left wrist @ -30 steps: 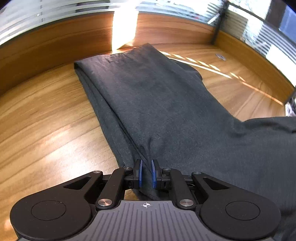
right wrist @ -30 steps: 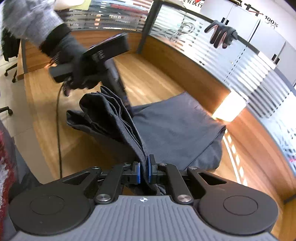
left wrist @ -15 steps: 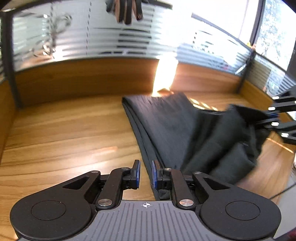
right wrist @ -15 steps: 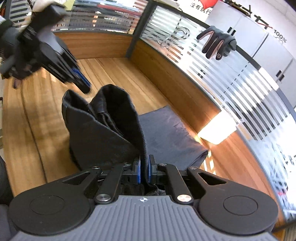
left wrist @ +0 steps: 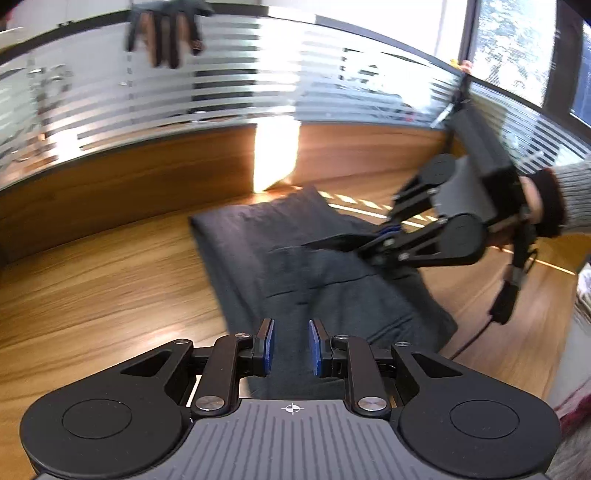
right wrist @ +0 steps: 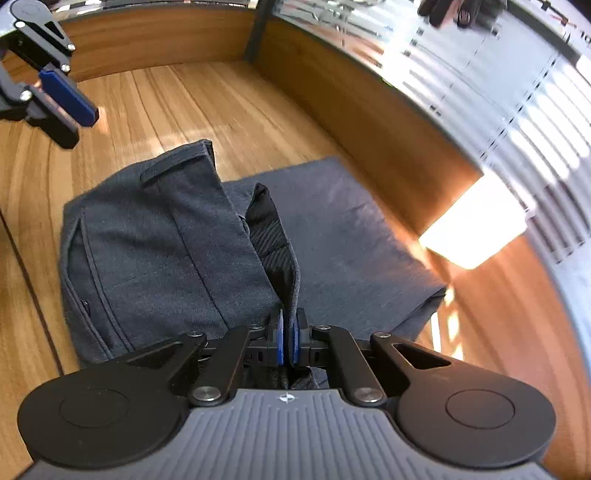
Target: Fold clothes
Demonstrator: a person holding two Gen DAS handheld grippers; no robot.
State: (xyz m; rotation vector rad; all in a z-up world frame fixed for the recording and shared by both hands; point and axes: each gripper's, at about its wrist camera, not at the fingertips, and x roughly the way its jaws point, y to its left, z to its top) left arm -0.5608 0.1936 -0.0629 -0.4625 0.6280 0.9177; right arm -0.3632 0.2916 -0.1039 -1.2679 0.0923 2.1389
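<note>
1. Fingers point(right wrist: 295, 332) of the right gripper point(right wrist: 287, 341) are pressing together on a raised edge of the dark grey trousers point(right wrist: 177, 251), blue pads nipping the cloth between them.
2. Fabric is rising from that pinch in a thin ridge, dark striped lining showing on its inner face, while the waistband end is lying folded over the rest of the garment.
3. Fingers point(left wrist: 266, 345) of the left gripper point(left wrist: 291, 347) are standing apart, blue pads facing each other with nothing gripped, and the near end of the trousers is showing through the gap below.
4. Seen from the left wrist, the right gripper point(left wrist: 388, 236) is reaching in from the right, its tips sitting on a lifted flap of cloth; a gloved hand point(left wrist: 543, 206) with a grey sleeve is carrying it.
5. Seen from the right wrist, the left gripper point(right wrist: 70, 107) is hanging at the upper left, above bare wood and apart from the garment.
6. Trousers are lying along the wooden tabletop point(left wrist: 92, 288), far end near the raised wooden back edge.
7. Behind that, a striped glass partition point(left wrist: 229, 85) is catching bright light, and a dark glove point(left wrist: 166, 33) is draping over its top.
</note>
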